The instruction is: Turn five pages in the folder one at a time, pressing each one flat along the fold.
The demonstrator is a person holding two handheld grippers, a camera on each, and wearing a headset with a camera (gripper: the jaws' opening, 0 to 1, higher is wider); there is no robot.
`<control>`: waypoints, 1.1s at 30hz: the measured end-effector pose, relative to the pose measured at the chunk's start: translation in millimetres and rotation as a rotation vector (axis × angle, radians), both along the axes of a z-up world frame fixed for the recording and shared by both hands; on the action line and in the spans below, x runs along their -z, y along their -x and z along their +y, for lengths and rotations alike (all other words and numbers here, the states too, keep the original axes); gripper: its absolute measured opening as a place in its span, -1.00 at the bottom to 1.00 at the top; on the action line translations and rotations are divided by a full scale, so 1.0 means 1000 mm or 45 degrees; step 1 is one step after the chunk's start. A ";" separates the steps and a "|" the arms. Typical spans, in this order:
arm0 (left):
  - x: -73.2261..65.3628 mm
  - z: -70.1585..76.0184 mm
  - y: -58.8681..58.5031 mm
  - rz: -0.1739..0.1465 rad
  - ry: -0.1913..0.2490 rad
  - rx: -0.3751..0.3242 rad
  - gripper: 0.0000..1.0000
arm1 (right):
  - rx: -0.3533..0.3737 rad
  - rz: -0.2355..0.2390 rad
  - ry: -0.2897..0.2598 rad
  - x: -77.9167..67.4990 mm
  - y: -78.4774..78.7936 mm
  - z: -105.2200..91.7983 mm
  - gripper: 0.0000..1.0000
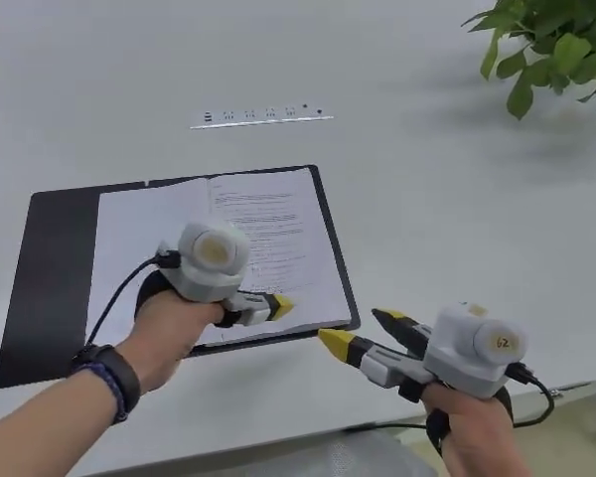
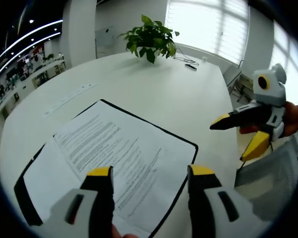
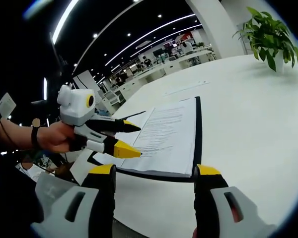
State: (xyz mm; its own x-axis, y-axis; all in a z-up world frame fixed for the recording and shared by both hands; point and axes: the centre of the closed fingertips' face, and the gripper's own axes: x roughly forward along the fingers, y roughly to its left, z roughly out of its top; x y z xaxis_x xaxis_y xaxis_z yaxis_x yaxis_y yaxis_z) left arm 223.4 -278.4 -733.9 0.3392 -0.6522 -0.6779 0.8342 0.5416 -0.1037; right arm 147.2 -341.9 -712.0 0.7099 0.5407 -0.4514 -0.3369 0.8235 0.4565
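Folder (image 1: pixel 40 288) lies open and flat on the white table (image 1: pixel 427 199), left of centre, spine running near to far. Black cover shows on the left. One blank page face (image 1: pixel 149 248) sits left of the fold and one printed page (image 1: pixel 278 238) right of it.

Left gripper (image 1: pixel 273 306) hovers over the near edge of the printed page, jaws wide apart, nothing held. Right gripper (image 1: pixel 361 328) is off the folder, near right of its corner, also spread wide and empty.

Handling, my read: sheets are thin, light and floppy, and crease or tear easily. Smooth paper will likely slip under hard jaw tips. Best hold is the free near-right corner of the printed page, pinching only the top sheet. The cover looks stiffer and should stay put.

Count: 1 folder, 2 page faces showing, 2 grippers, 1 plant (image 1: pixel 551 50), 1 socket strip (image 1: pixel 261 118). Can't count the sheets in the stack.
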 end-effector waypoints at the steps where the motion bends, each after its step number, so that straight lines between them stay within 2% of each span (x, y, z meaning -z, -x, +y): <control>1: 0.006 -0.007 -0.001 0.005 0.009 0.004 0.20 | -0.001 0.001 0.000 0.000 0.000 0.000 0.26; 3: 0.011 -0.021 -0.003 0.032 0.051 -0.023 0.21 | -0.002 0.005 -0.004 0.002 -0.001 0.000 0.26; 4: 0.014 -0.025 -0.003 0.033 0.048 -0.023 0.21 | -0.004 0.010 -0.004 0.003 0.000 0.000 0.26; 5: 0.019 -0.032 -0.002 0.028 0.030 -0.015 0.22 | -0.005 0.011 -0.002 0.003 0.000 0.000 0.26; 6: 0.024 -0.032 -0.002 0.003 -0.016 0.010 0.22 | -0.006 0.011 -0.003 0.003 0.000 0.001 0.25; 8: 0.031 -0.031 -0.005 -0.066 -0.109 0.035 0.24 | -0.015 0.014 0.001 0.004 0.001 0.001 0.25; 10: 0.040 -0.035 -0.002 -0.061 -0.120 0.040 0.24 | -0.019 0.014 0.005 0.004 0.002 0.000 0.25; 13: 0.049 -0.033 0.003 -0.056 -0.165 0.064 0.20 | -0.018 0.028 0.004 0.007 0.003 -0.004 0.25; 21: 0.049 -0.030 0.002 -0.041 -0.119 0.049 0.14 | -0.026 0.033 0.007 0.011 -0.004 -0.008 0.19; 24: 0.048 -0.027 -0.003 -0.037 -0.101 0.034 0.04 | -0.033 0.001 -0.007 0.011 -0.015 -0.004 0.12; 28: 0.047 -0.025 -0.005 -0.026 -0.088 0.020 -0.05 | -0.045 0.009 -0.004 0.017 -0.030 0.000 0.11; 33: 0.046 -0.024 -0.005 -0.020 -0.061 0.009 -0.08 | -0.046 -0.004 -0.041 0.019 -0.061 0.010 0.09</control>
